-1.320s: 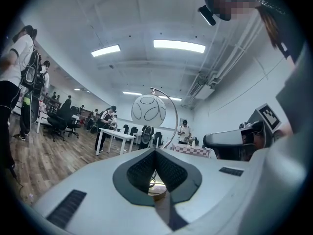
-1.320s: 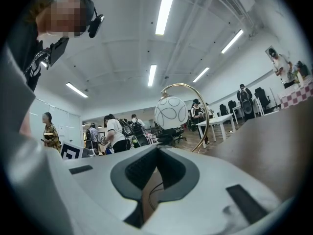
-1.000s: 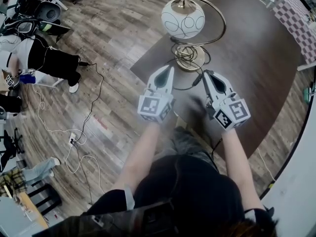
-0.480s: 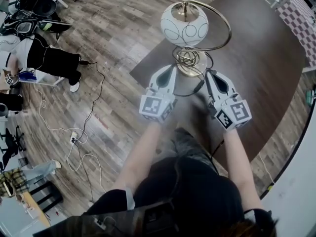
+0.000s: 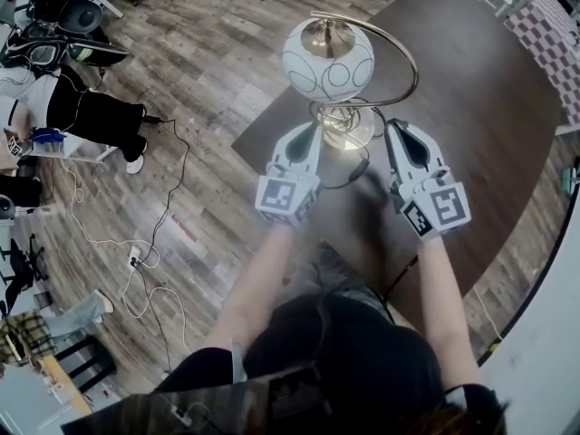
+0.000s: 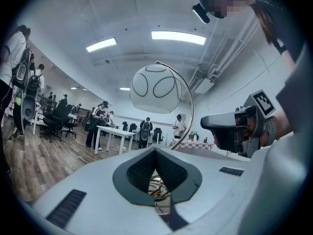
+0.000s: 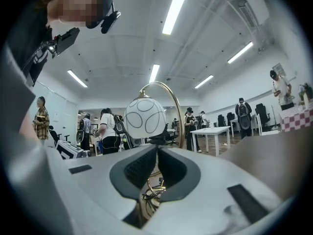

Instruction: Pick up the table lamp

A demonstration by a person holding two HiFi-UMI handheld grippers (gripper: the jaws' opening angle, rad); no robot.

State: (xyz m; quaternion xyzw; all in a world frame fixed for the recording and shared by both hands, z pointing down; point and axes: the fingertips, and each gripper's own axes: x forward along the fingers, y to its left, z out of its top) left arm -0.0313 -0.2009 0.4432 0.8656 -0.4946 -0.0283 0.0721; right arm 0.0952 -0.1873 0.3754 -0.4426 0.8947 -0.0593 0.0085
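The table lamp (image 5: 327,59) stands on the desk (image 5: 471,98), just ahead of both jaws. The left gripper (image 5: 308,130) is clenched and empty. The right gripper (image 5: 396,130) jaws have just been opening, with nothing between them, so a grab looks near.

One table lamp (image 5: 350,123), with one white globe shade (image 5: 328,57). One dark bench (image 5: 489,89). One checked cloth (image 5: 544,18). One white power strip (image 5: 132,260) on the floor (image 5: 217,62).

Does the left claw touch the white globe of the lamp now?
Apart. In the left gripper view, the shut left claw sits well below the white globe, with a clear gap between them. The head view shows the same gap.
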